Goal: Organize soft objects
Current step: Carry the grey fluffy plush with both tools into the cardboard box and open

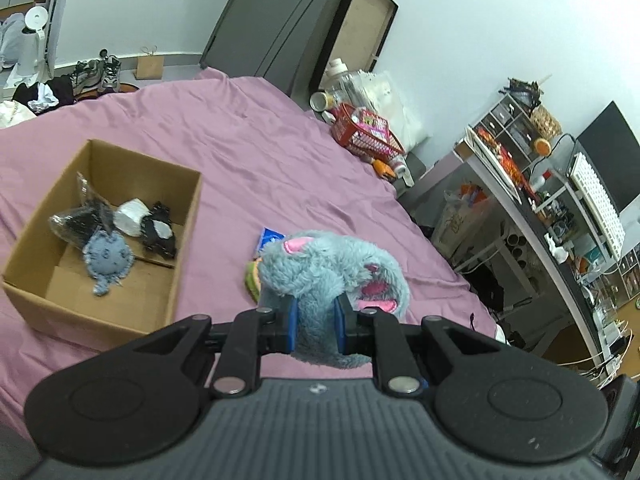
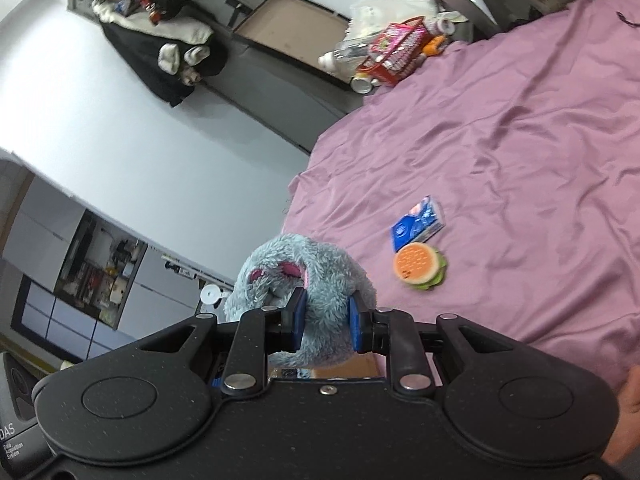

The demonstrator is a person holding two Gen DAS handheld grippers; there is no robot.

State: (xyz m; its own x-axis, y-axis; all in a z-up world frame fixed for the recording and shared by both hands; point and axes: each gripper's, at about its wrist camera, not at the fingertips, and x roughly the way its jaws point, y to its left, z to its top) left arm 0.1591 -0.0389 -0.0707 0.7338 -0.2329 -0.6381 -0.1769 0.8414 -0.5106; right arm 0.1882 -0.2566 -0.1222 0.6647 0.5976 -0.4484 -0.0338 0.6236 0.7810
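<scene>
A fluffy blue-grey plush toy (image 1: 332, 264) with pink patches sits squeezed between the blue pads of my left gripper (image 1: 316, 320), held above the pink bedsheet (image 1: 260, 152). In the right wrist view my right gripper (image 2: 326, 320) is likewise shut on a blue-grey plush toy (image 2: 296, 276); whether it is the same toy I cannot tell. To the left stands an open cardboard box (image 1: 188, 216) holding a denim-blue soft piece (image 1: 108, 258) and black and white items. A burger toy (image 2: 420, 266) and a blue packet (image 2: 418, 224) lie on the sheet; in the left wrist view the burger toy (image 1: 251, 280) is partly hidden.
A red basket (image 1: 366, 130) and bottles crowd the bed's far corner. A cluttered desk with shelves (image 1: 540, 200) stands to the right of the bed. Shoes and clothes lie on the floor at the far left. A hand (image 2: 630, 392) shows at the right edge.
</scene>
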